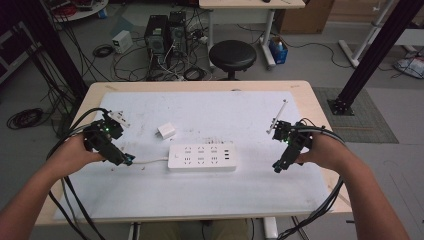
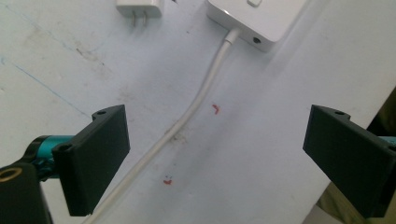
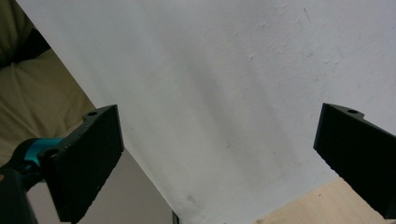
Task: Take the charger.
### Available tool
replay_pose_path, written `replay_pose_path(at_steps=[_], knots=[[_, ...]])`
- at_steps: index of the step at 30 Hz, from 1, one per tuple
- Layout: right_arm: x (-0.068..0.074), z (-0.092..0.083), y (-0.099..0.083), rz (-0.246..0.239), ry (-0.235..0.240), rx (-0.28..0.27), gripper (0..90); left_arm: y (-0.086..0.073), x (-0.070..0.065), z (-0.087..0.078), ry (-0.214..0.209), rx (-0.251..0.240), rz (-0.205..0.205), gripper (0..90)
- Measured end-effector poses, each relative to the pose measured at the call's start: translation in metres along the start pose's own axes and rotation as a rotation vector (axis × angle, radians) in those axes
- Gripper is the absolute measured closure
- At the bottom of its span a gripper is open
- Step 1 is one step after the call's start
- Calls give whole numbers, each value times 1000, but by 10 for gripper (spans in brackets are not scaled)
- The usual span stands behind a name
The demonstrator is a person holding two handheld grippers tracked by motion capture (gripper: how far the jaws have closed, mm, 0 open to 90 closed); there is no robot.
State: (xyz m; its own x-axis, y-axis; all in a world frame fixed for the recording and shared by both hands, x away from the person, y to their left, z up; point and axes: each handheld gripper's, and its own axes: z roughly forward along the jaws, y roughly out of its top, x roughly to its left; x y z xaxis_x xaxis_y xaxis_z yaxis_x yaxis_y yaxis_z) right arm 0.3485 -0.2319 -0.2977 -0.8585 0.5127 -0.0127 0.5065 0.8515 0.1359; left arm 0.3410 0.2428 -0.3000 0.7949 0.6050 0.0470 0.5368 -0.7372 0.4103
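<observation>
White power strip [image 1: 202, 157] lies flat mid-desk on the white mat [image 1: 210, 190], its white cord [image 2: 187, 116] running toward the left tongs [image 1: 128, 159], which hover just above it, jaws wide apart, nothing held. White plug adapter [image 1: 166, 132] sits near the strip's far left corner. Right tongs [image 1: 276, 169] are well apart to the strip's right, jaws spread, empty, over the mat near the desk [image 1: 320, 110] edge.

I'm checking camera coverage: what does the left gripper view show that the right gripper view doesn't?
Left gripper view: the white charger plug, a corner of the power strip and its white cable running between the left gripper's open fingers. Right gripper view: the wooden table edge and the person's beige clothing. Both: the white mat and open black fingers.
</observation>
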Motion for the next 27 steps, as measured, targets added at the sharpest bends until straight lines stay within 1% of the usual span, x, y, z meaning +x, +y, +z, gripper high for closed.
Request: replay_pose_path(at_steps=[1,3,4,5,6,8,10,11,12,13,14,15,16,17,18,19,21,22,24,27], knots=[[0,0,0,5,1,1,8,1,0,0,5,-12,-15,70],[0,1,0,7,6,4,8,2,2,0,12,-12,-10,71],[0,1,0,7,6,4,8,4,2,0,17,-29,-22,71],[0,1,1,24,-4,-3,8,5,3,0,20,-34,-23,71],[0,1,1,22,0,-9,8,7,4,-1,27,-45,-23,71],[-1,-2,3,22,4,-31,8,13,10,0,42,-79,-48,70],[0,-3,4,12,7,-58,8,15,12,1,42,-89,-55,70],[1,-3,5,11,3,-61,8,20,16,4,50,-110,-63,71],[1,-3,5,11,3,-61,8,20,16,4,50,-110,-63,71],[2,-3,6,2,-1,-75,8,22,18,7,50,-110,-60,70],[3,-3,6,2,5,-81,8,25,20,10,40,-114,-52,71],[3,-3,6,2,5,-81,8,27,22,14,44,-122,-55,71],[4,-3,5,6,7,-88,8,30,23,18,53,-118,-54,71],[4,-3,5,10,7,-92,8,35,27,25,53,-132,-60,71],[4,-3,4,12,10,-96,8,35,27,25,53,-132,-60,70],[4,-4,4,22,9,-91,8,41,31,32,59,-161,-76,70],[4,-5,3,18,7,-94,8,41,31,32,59,-161,-76,71],[4,-6,1,21,7,-102,8,47,39,43,63,-180,-95,70],[4,-6,0,31,-2,-116,8,50,46,52,41,-180,-91,71],[5,-3,-1,34,7,-131,8,54,51,68,31,-167,-79,71]])
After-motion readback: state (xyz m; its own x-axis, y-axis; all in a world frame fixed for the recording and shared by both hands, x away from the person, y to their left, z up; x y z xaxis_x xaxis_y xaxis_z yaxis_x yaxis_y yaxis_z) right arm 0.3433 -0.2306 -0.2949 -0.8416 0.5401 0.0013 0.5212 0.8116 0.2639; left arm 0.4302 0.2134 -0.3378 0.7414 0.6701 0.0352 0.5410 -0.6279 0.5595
